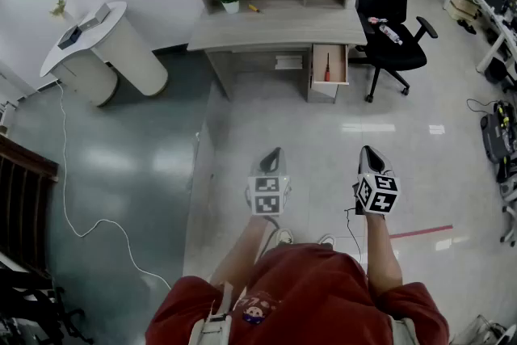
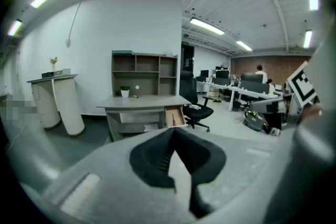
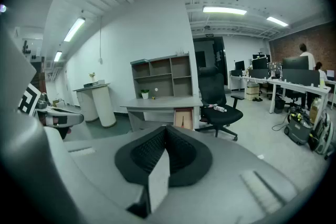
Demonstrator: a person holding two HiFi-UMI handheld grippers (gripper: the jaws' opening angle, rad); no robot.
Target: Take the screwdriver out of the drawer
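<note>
The screwdriver [image 1: 327,67], with a red handle, lies in the open wooden drawer [image 1: 345,65] under the right end of the grey desk [image 1: 275,27]. I stand well back from it on the pale floor. My left gripper [image 1: 275,151] and right gripper [image 1: 369,149] are side by side at waist height, both pointing toward the desk. Both are shut, with nothing between the jaws. In the left gripper view the left gripper [image 2: 174,129] lines up just below the drawer [image 2: 175,116]. In the right gripper view the right gripper [image 3: 167,127] sits below the drawer [image 3: 184,119].
A black office chair [image 1: 392,44] with a bottle [image 1: 390,32] on its seat stands right of the drawer. A white rounded stand [image 1: 105,52] is at the far left, and a cable [image 1: 73,198] trails over the dark floor. A potted plant [image 1: 231,2] sits on the desk.
</note>
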